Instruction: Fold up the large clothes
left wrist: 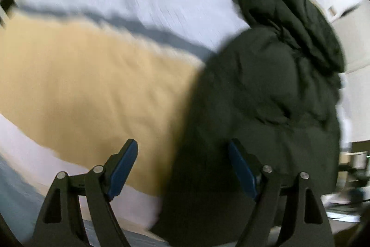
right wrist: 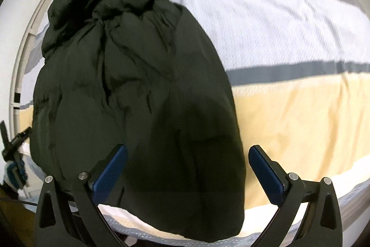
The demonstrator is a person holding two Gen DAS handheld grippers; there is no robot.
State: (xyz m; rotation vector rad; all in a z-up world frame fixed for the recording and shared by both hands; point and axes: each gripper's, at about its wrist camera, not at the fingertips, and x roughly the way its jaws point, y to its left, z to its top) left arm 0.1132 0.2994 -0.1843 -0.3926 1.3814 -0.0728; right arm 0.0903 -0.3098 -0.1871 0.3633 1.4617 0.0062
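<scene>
While folding: we are seeing the dark puffer jacket (right wrist: 138,89) lying in a narrow bundle on the striped bed (right wrist: 289,22).
Left: we are judging further folding remains.
Tongs: left tongs (left wrist: 182,168) and right tongs (right wrist: 187,171) are standing apart, gripping nothing.

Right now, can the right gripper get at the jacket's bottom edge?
Probably yes. The right gripper is open and hangs just over the jacket, whose bottom edge lies flat on the bedspread. Nothing lies between them.

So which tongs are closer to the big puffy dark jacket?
Right. The right tongs hang open directly over the jacket; the left tongs hang open over its edge, partly over the striped bedcover.
</scene>
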